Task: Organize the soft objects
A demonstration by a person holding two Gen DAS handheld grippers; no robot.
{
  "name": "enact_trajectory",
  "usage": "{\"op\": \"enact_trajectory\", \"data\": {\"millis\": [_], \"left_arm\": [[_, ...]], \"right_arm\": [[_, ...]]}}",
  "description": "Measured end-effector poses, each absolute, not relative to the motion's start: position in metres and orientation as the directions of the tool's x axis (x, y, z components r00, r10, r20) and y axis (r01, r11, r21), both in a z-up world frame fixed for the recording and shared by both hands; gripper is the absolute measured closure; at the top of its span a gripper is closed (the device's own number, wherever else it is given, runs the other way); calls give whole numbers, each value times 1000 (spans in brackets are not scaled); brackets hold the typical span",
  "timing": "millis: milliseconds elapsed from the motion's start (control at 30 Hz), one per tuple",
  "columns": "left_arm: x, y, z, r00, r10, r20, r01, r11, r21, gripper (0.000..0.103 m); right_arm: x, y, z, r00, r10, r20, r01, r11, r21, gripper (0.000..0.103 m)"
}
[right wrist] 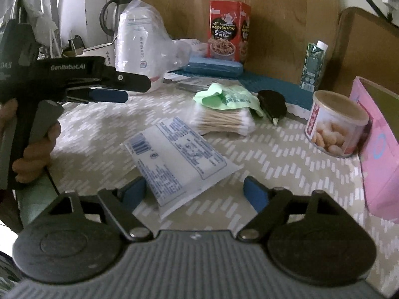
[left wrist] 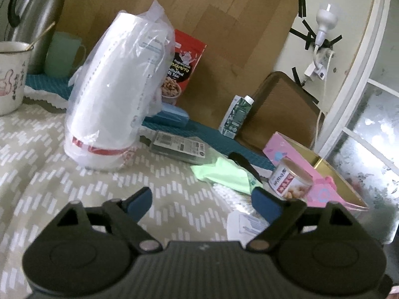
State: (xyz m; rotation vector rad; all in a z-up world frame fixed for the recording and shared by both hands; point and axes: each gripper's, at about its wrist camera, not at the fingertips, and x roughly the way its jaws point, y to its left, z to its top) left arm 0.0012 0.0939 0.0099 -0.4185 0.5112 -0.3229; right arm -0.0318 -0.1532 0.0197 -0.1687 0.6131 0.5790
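Left gripper (right wrist: pixel 109 94): jaws wide, empty, above cloth (right wrist: pixel 274 169). White packet (right wrist: pixel 179 157): flat on cloth, between right gripper's (right wrist: pixel 197 194) wide jaws, unpressed. Swabs (right wrist: pixel 222 122), green pouch (right wrist: pixel 224 97): behind. Can (right wrist: pixel 334 127), pink box (right wrist: pixel 379 149): right.

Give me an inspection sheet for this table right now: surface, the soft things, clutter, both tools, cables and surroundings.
Surface: patterned tablecloth, crowded along the back.
Job's things: white soft pack lying flat between the right tool's open fingers, not pressed; cotton swab bundle beyond it; green cloth bunched behind that.
Clutter: bagged white cup stack, tin can, pink box, red snack pouch, carton, enamel mug.
Grippers: left tool open, nothing between its fingers; right tool open.
Cables: white cord hanging from a wall plug taped in black.
Surroundings: brown board against the wall, steel kettle.
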Motion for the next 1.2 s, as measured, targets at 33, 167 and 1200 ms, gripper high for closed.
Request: {"op": "enact_trajectory", "data": {"millis": [33, 167, 1200], "left_arm": [[1, 95, 10, 819, -410, -400, 197, 857, -475, 8], [-1, 92, 9, 803, -449, -392, 205, 825, -526, 8], [-30, -57, 37, 623, -586, -519, 422, 810, -408, 36]], "right_arm": [[-34, -154, 20, 682, 451, -576, -556, 831, -6, 19], [-39, -152, 20, 767, 348, -539, -494, 856, -150, 23], [-69, -212, 33, 767, 430, -476, -501, 865, -25, 79]]}}
